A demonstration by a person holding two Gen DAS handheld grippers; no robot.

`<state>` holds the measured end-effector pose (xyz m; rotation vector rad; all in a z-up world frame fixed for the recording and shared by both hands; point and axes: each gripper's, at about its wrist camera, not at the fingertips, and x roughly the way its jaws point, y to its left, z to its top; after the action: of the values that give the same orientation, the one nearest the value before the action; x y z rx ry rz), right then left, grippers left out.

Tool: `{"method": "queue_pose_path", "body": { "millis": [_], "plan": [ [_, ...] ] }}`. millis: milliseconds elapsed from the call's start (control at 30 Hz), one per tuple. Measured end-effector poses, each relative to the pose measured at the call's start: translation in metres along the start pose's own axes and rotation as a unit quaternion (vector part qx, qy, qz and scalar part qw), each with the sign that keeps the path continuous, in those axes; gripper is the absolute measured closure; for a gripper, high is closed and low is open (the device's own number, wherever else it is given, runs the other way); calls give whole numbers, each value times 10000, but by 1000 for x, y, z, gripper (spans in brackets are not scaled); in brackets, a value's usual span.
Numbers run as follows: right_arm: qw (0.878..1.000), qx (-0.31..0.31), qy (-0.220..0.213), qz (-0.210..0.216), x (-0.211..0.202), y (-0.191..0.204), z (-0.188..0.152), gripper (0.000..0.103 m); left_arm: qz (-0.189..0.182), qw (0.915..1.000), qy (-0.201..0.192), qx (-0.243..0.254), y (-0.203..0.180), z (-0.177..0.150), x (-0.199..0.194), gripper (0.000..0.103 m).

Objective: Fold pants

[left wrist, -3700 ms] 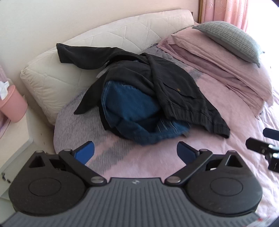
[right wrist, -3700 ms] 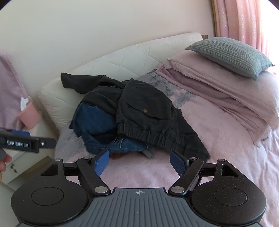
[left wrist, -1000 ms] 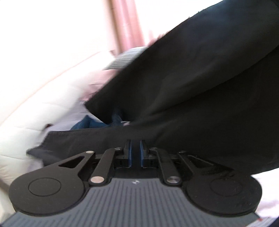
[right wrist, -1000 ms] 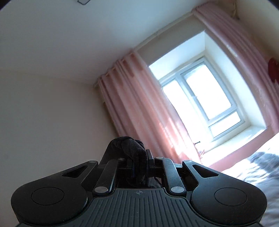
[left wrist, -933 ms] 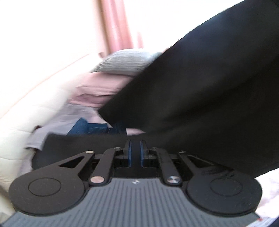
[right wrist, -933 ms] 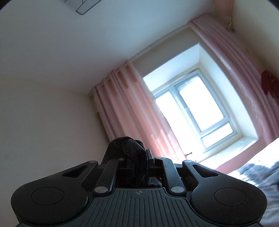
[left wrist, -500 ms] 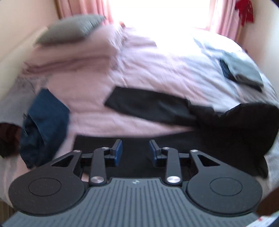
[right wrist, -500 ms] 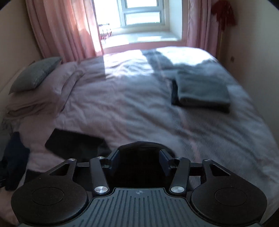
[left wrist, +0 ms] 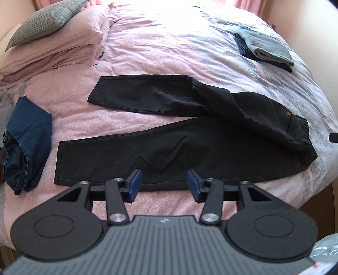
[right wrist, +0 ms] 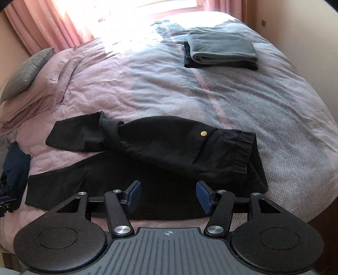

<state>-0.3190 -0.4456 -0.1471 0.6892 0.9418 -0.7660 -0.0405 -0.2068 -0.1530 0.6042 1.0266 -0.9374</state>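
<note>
Bed point(left wrist: 169, 50): black pants point(left wrist: 179, 146) just beyond both spread tongs.

The black pants point(left wrist: 190, 148) are matt, soft cloth with a shiny brass-coloured button point(right wrist: 203, 133). The bedspread point(right wrist: 264, 110) is woven cloth with herringbone texture. Both grippers, left point(left wrist: 164, 186) and right point(right wrist: 168, 197), look like matt black plastic with smooth blue pads point(left wrist: 135, 185) and shiny metal pivot pins point(left wrist: 116, 217)

Bright window point(right wrist: 147, 6) glare blows out the top, fisheye bending edges
</note>
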Motion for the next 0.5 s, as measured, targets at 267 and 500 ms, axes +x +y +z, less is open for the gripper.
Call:
{"method": "queue_pose_path", "body": {
  "millis": [267,500],
  "plan": [
    [9992,346,-72,-171,-21,21,-44,48,-189,9990,-41,408,13,-13,-12,57],
    [9978,545,-88,-373,-29,47,-77,48,-358,9976,-1,586,31,-30,-16,57]
  ]
}}
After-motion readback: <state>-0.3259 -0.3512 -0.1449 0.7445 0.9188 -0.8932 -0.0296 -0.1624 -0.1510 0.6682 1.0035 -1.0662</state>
